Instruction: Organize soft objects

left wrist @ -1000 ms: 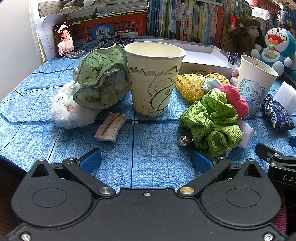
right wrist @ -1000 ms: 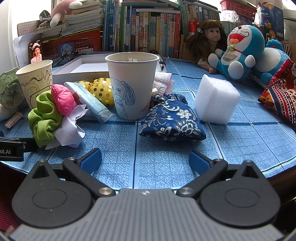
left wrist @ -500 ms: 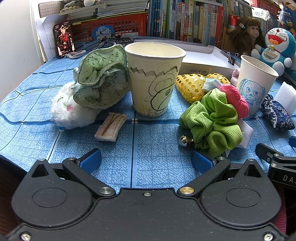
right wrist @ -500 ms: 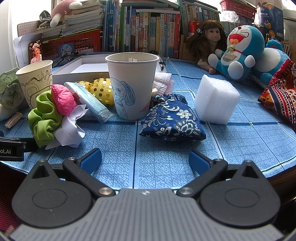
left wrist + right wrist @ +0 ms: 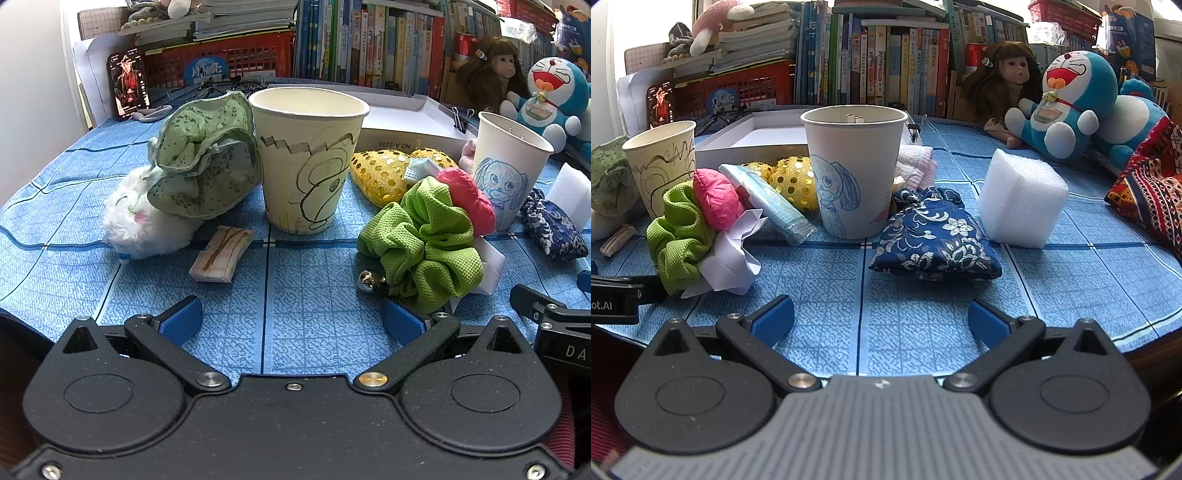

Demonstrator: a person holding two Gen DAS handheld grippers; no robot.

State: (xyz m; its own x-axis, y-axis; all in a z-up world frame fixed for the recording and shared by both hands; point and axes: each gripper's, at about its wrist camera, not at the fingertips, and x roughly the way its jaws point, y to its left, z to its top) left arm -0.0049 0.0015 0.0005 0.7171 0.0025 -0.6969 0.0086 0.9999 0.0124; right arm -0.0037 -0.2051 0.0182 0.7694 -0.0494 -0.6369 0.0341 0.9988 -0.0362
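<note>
**Nothing's budging yet, only the phone screen is changing**

Only the phone (image 5: 128, 85) picture is switching; both grippers are sitting still. Left hand-held gripper (image 5: 291, 319) is gaping wide and empty near the green scrunchie (image 5: 421, 240), right hand-held gripper (image 5: 881, 318) likewise before the blue pouch (image 5: 934, 240) on the tabletop (image 5: 295, 302). Sorting isn't starting, I reckon.

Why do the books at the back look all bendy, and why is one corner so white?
Left wrist view: the fisheye lens curves the books and table edge; everything looks sharp. Right wrist view: same bending, and window light washes out the top left corner, while the white foam block looks bright but still shows texture.
</note>
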